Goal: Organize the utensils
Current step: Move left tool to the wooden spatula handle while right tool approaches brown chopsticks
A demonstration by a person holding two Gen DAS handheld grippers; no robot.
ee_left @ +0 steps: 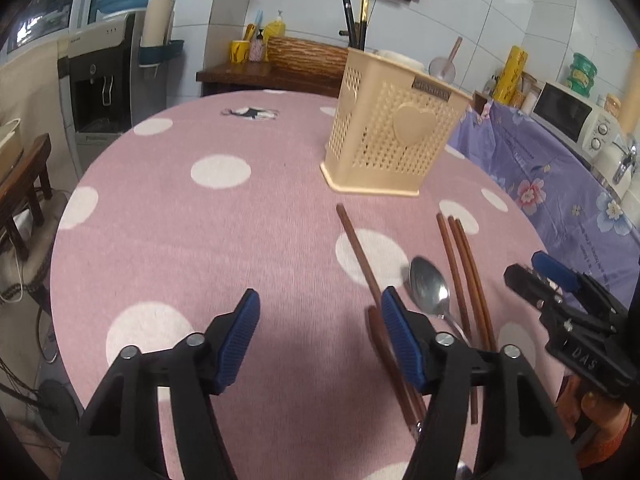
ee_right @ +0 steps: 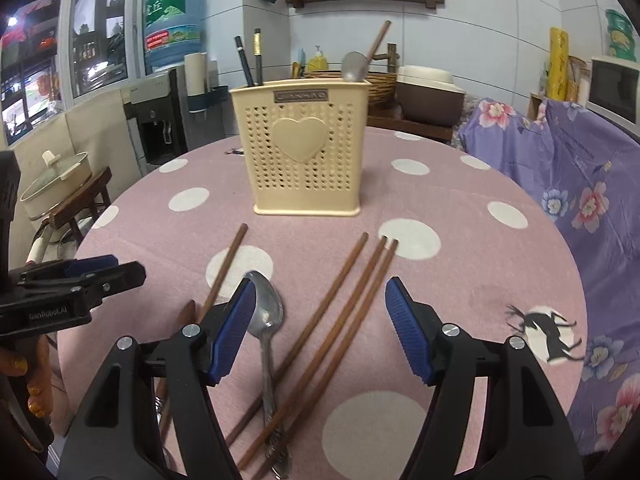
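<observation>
Brown chopsticks and steel spoon lie loose; each gripper gapes, empty.

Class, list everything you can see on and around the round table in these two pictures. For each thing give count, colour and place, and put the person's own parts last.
Tablecloth: one, pink with white dots, covering the round table.
Utensil holder: one, cream, perforated with a heart, upright at the far middle of the table.
Utensils in holder: two dark chopsticks and a wooden-handled ladle, standing up out of it.
Loose chopsticks: at least four, brown, lying in front of the holder.
Spoon: one, silver, lying among the chopsticks.
Water bottle: one, blue, on the dispenser at back left.
Floral cloth: one, purple, right of the table.
Left hand-held gripper: black with blue pads, open, empty.
Right hand-held gripper: same colours, open above the chopsticks.
</observation>
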